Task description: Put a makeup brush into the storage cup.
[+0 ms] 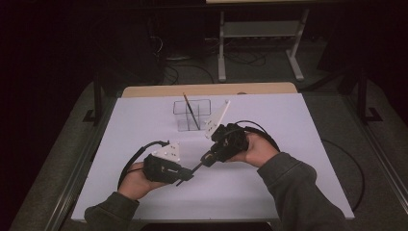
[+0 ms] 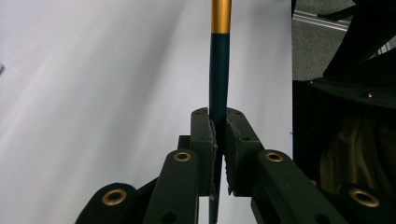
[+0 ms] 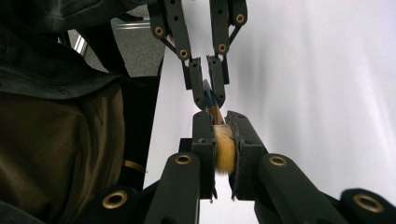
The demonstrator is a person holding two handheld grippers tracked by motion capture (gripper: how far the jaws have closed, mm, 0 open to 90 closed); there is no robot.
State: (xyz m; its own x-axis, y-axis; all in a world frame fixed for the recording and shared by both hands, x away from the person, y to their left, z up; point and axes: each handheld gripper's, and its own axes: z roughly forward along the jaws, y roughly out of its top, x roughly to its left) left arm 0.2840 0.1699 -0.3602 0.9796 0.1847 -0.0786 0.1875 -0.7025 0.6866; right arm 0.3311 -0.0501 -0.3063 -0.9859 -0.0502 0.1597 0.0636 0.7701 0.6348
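Left tongs (image 2: 218, 135), right tongs (image 3: 223, 135) clamped, tip-to-tip.

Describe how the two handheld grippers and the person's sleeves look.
Both the left gripper and right gripper are black, with linked bars on brass-coloured rivets and ridged fingers. Each carries a pale triangular plate and a looping black cable. The sleeves are dark grey-green.

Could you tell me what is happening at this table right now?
A person holds one paintbrush between two handheld grippers over the white table. The left gripper is shut on its dark blue handle, and the right gripper is shut on its tan bristles. Behind them, a clear divided holder has another brush leaning in it.
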